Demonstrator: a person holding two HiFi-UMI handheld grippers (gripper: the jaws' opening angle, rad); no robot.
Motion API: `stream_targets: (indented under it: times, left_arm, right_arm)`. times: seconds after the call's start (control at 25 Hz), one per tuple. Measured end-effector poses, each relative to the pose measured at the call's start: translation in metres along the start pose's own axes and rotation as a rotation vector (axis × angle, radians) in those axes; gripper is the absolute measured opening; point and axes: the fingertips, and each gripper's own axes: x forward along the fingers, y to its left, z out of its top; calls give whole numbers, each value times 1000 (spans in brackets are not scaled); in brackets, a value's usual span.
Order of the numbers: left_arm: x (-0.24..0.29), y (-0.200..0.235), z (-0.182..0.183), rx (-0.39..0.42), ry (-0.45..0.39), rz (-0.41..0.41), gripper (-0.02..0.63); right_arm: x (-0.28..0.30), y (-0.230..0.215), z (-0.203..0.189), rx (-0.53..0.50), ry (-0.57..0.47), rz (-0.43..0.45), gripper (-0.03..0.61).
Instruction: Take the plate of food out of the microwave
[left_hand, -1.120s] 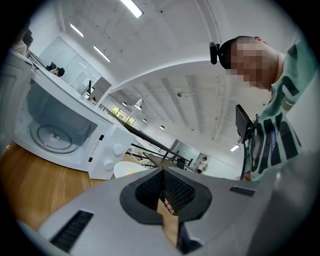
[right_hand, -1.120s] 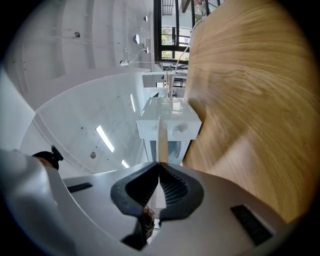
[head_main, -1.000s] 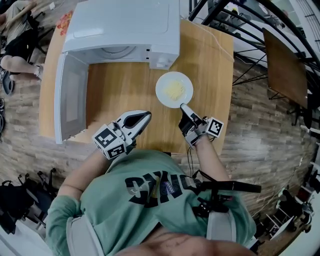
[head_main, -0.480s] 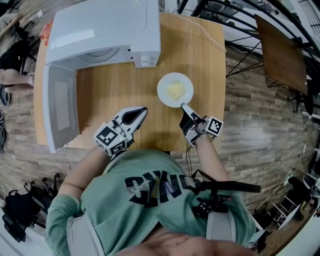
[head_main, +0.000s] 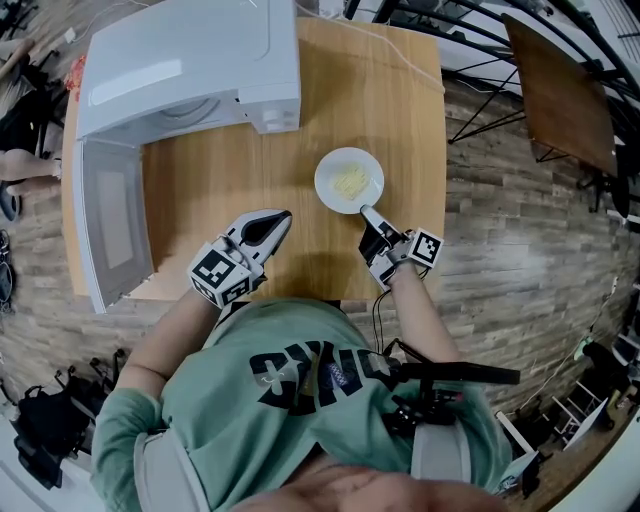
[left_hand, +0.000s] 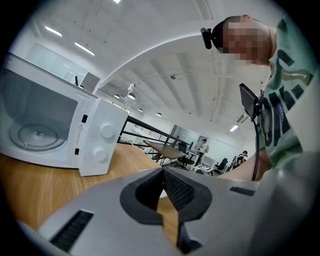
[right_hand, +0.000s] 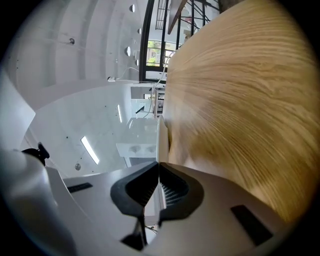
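Head view, looking down on the wooden table (head_main: 210, 190): the white microwave (head_main: 190, 70) sits at the 11 o'clock corner, its door (head_main: 110, 230) swung wide open toward 8 o'clock. The plate (head_main: 325, 180) is out on the bare wood near the middle of the table, yellow food (head_main: 350, 182) heaped in it. At the plate's 5 o'clock, the right gripper (head_main: 365, 212) has its jaws clenched on the rim, and its own view shows that white edge running straight between the pads. At the plate's 7 o'clock, the left gripper (head_main: 283, 216) hovers over the table with its jaws pressed together and nothing in them. The left gripper view catches the glass turntable (left_hand: 37, 136) inside the cavity. Around the table lies brick-pattern flooring (head_main: 520, 250), with a dark brown table (head_main: 560, 95) on black frames at 2 o'clock.
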Motion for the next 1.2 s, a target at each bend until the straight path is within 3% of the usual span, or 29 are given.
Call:
stream_targets:
  times: [0.24,0.48,0.64,0.8,0.96,1.2]
  left_arm:
    - [6,-6,-7,-4,14,-8,0]
    - [4,-9,-11,-10,25,-9,-1]
    - [2,-12,-11,-7,30,-10,0]
    - [-3,-12,-6,3,26,-4,0]
    - [-13,-13,1,11,12,2,0]
    - [-37,-17,16,17,-14,25,0]
  right_arm:
    - [2,-24,5,13,3,-59,15]
    - [1,-62,8,-15,-5,-289,16]
    - [-2,-71,10,-109,14,-430,20]
    - [-3,-69,10,-246,74,-528,78]
    - [-4,-65,13,-338,100,-587,163]
    - [-16,-38,14,-341,75,-544,163]
